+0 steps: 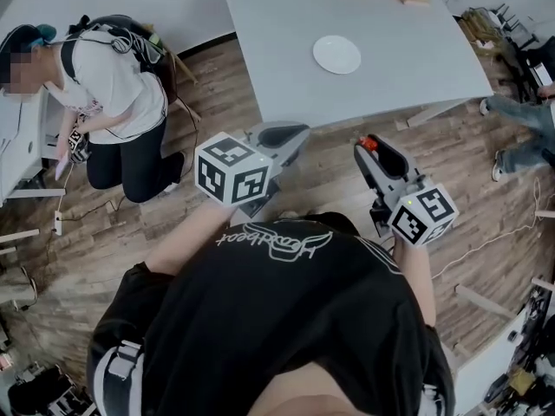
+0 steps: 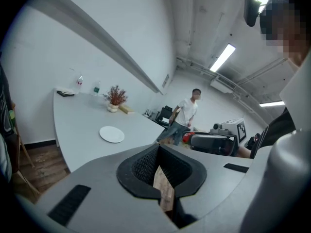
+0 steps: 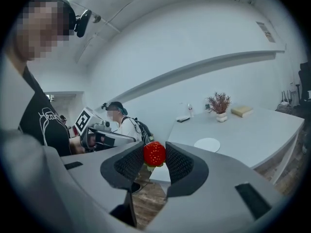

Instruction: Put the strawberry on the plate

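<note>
A red strawberry (image 3: 154, 154) is pinched between the pads of my right gripper (image 3: 154, 155), which is shut on it and held in the air over the wooden floor. In the head view the strawberry (image 1: 368, 143) shows at the tip of the right gripper (image 1: 371, 148), short of the table's near edge. The white plate (image 1: 336, 55) lies bare on the pale grey table (image 1: 408, 59), ahead and a little left of that gripper. The plate (image 3: 207, 144) also shows beyond the jaws. My left gripper (image 1: 290, 132) hovers beside it at the table edge, shut on nothing (image 2: 159, 152).
A person in a white shirt (image 1: 113, 94) crouches on the floor at the left. Another person's legs (image 1: 520, 133) stand at the right. A small potted plant (image 3: 219, 106) and a wooden block (image 3: 242, 111) sit at the table's far end. Clutter lines the room's edges.
</note>
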A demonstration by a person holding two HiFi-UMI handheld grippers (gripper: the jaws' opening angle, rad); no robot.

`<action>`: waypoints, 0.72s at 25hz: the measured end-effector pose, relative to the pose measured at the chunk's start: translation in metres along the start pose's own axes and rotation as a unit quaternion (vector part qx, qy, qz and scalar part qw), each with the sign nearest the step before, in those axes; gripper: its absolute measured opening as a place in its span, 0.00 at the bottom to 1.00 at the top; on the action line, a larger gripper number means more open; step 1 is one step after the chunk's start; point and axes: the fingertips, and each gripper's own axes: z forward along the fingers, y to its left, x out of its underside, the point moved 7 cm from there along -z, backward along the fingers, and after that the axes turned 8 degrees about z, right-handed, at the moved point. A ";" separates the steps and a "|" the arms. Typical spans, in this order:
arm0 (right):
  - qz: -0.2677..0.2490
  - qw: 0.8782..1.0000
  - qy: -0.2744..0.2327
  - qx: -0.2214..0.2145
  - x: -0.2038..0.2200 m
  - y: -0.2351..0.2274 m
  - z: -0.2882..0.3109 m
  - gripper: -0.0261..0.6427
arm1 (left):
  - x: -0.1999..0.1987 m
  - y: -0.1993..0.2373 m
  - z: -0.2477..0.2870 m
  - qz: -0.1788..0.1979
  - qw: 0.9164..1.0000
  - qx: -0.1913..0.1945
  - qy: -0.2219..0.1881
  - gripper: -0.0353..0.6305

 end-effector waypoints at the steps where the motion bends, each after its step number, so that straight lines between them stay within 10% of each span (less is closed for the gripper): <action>1: -0.001 1.000 0.001 -0.002 -0.001 -0.003 0.002 0.23 | -0.001 0.002 0.003 0.000 1.000 -0.002 0.000 0.06; 18: -0.020 0.997 0.040 -0.058 -0.059 -0.116 0.084 0.24 | -0.040 0.080 0.079 -0.039 0.997 -0.069 -0.004 0.06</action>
